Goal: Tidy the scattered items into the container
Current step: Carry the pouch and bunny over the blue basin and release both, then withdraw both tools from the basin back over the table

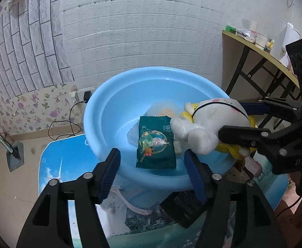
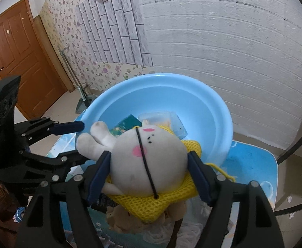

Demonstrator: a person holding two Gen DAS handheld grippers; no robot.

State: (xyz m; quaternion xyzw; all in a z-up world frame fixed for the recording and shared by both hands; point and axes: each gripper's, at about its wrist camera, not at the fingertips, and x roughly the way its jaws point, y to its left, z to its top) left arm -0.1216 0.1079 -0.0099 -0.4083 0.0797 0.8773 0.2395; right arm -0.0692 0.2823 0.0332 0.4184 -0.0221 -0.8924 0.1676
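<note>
A light blue basin (image 1: 101, 111) (image 2: 208, 111) stands on a small blue printed table (image 1: 68, 165) (image 2: 252, 163). Inside it lie a dark green snack packet (image 1: 156, 143) (image 2: 128, 124) and a clear plastic box (image 2: 161, 117). My right gripper (image 2: 148, 171) (image 1: 233, 119) is shut on a white plush rabbit (image 2: 148, 161) (image 1: 202, 124) with a yellow mesh piece (image 2: 151, 206), held over the basin's near rim. My left gripper (image 1: 153, 175) (image 2: 74, 138) is open and empty, just in front of the basin.
A black flat item (image 1: 182, 208) lies on the table under my left gripper. A tan plush toy (image 2: 124, 219) lies on the table below the rabbit. A cluttered desk (image 1: 254, 47) stands at the right. A brown door (image 2: 16, 51) is at left.
</note>
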